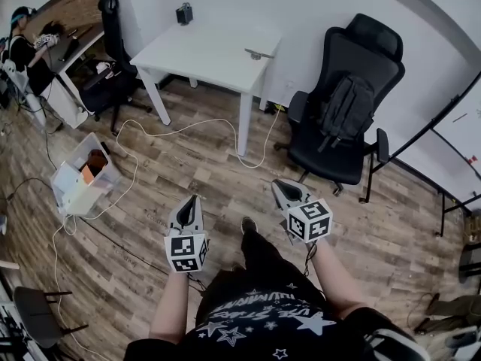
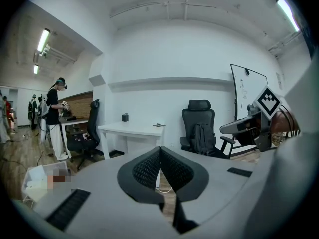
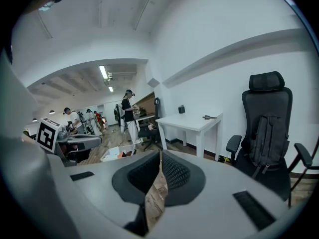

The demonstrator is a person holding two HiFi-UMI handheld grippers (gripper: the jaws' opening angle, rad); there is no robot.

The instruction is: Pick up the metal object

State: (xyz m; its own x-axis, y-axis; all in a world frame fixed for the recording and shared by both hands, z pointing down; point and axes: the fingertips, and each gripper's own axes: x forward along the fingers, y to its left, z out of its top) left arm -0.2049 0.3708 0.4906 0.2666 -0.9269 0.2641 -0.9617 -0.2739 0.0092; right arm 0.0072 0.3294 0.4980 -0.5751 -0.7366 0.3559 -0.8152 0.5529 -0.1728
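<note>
The metal object [image 1: 259, 53] is a small, slim, grey piece lying flat near the right edge of a white, smooth-topped rectangular table [image 1: 210, 51] that stands against the wall, well apart from both grippers. A small dark boxy item [image 1: 184, 13] sits at the table's far-left corner. The left gripper [image 2: 160, 151] has its two ribbed black pads pressed together at the tips, with nothing between them. The right gripper [image 3: 160, 156] is likewise closed – its textured pads meet at the tips, and only a thin wedge of floor shows lower down. Both are held out over a wood-plank floor [image 1: 225, 171], each carrying a cube of black-and-white square markers. Right of the table stands a black high-backed office chair [image 1: 376, 43] with a dark fabric backpack [image 1: 346, 107] on its seat. A thin white cable [image 1: 188, 126] loops across the planks to a clear plastic bin [image 1: 79, 179] at the left.
</note>
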